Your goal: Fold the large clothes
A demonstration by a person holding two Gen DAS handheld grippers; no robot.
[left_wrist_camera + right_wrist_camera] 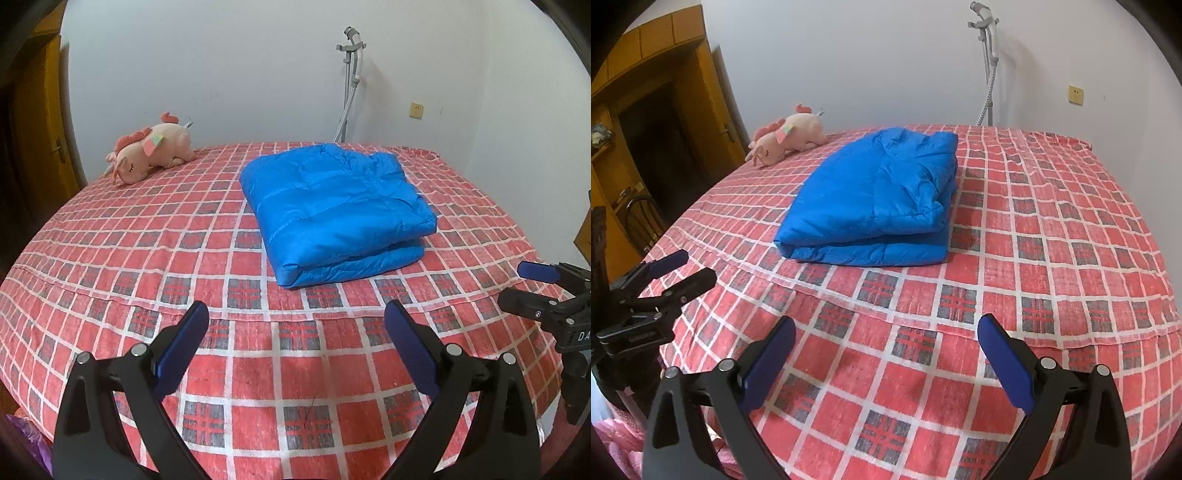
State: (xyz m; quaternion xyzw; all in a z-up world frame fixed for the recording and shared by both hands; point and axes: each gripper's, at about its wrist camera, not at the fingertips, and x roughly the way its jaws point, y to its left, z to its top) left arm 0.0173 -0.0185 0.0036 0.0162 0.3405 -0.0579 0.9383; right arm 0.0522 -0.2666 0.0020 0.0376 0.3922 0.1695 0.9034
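Note:
A blue puffy jacket (pixel 332 210) lies folded into a thick rectangle on the bed's red plaid cover (pixel 147 236). It also shows in the right wrist view (pixel 875 199). My left gripper (pixel 297 314) is open and empty, held over the bed's near edge, well short of the jacket. My right gripper (pixel 886 328) is open and empty too, also near the front edge. The right gripper shows at the right edge of the left wrist view (pixel 524 284), and the left gripper shows at the left of the right wrist view (pixel 694 267).
A pink plush unicorn (pixel 151 153) lies at the bed's far left corner. A white pole with a hose (pixel 351 81) stands against the back wall. A wooden door (pixel 683 122) is to the left of the bed.

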